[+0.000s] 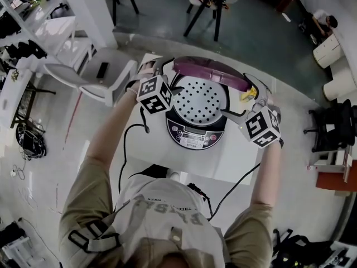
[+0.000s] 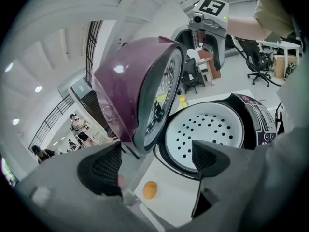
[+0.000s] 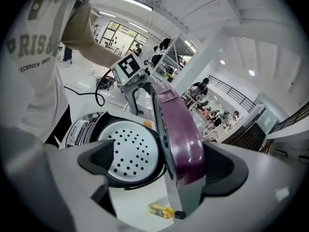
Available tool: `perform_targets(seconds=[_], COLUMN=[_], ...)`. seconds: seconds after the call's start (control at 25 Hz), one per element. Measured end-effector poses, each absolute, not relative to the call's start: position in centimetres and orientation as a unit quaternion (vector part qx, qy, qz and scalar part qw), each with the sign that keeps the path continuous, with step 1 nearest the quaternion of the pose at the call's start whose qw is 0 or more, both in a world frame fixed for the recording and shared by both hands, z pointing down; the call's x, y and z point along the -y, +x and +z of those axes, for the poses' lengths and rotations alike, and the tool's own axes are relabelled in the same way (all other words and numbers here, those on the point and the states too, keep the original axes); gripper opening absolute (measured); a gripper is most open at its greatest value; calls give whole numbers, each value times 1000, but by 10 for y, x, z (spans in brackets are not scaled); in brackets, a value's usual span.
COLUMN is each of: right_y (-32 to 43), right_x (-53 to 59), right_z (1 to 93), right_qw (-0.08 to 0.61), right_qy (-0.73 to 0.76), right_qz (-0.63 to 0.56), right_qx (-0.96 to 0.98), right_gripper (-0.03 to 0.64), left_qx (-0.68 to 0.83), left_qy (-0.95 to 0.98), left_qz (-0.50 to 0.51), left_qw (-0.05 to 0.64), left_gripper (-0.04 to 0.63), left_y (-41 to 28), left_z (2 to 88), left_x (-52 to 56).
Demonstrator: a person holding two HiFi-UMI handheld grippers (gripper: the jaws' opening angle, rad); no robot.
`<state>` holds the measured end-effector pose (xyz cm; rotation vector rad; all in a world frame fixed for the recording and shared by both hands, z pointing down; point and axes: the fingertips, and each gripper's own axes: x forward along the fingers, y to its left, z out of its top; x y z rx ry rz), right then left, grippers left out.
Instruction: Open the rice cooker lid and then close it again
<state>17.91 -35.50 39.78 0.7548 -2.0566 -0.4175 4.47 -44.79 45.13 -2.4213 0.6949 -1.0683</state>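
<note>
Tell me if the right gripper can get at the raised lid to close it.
Probably yes. The lid stands upright between the open jaws of the right gripper, and nothing seems to block the way to it.

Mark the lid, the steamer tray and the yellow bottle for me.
lid (image 1: 212, 70), head view, on its purple outer shell.
steamer tray (image 1: 199, 100), head view, on its perforated middle.
yellow bottle (image 3: 161, 210), right gripper view, on its body.

Glossy plastic, matt white, dull grey.
My rice cooker lid (image 2: 128, 86) shone as smooth purple plastic; its perforated tray (image 2: 212, 129) looked matt white; my left gripper (image 2: 157, 161) was dull grey plastic with rough ribbed pads (image 2: 107, 164).
</note>
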Motion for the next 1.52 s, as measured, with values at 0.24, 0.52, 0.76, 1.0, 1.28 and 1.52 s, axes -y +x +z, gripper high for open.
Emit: perform_targets(seconds=[0.24, 0.52, 0.76, 1.0, 1.28, 1.52], right_y=[177, 174, 173, 173, 170, 170], right_x=[342, 326, 312, 296, 278, 259], right_z=[406, 418, 427, 441, 455, 472], right_qw=[442, 451, 459, 468, 470, 477], right_qy=[297, 283, 268, 239, 208, 180], right_qz=[-162, -154, -149, -146, -135, -111], right_qx=[831, 832, 834, 838, 847, 853], right_gripper=[551, 552, 552, 552, 552, 552], left_qx=[-256, -204, -191, -180, -154, -125], left_qy=[-853, -859, -848, -838, -825, -807], left_qz=[-386, -379, -404, -432, -467, -504], left_qw=[239, 276, 284, 281, 279, 281], left_gripper=[466, 480, 480, 480, 480, 482], left_y=[22, 37, 43, 39, 33, 25], left_z=[431, 412, 423, 438, 457, 480], left_x=[427, 379, 363, 350, 334, 318])
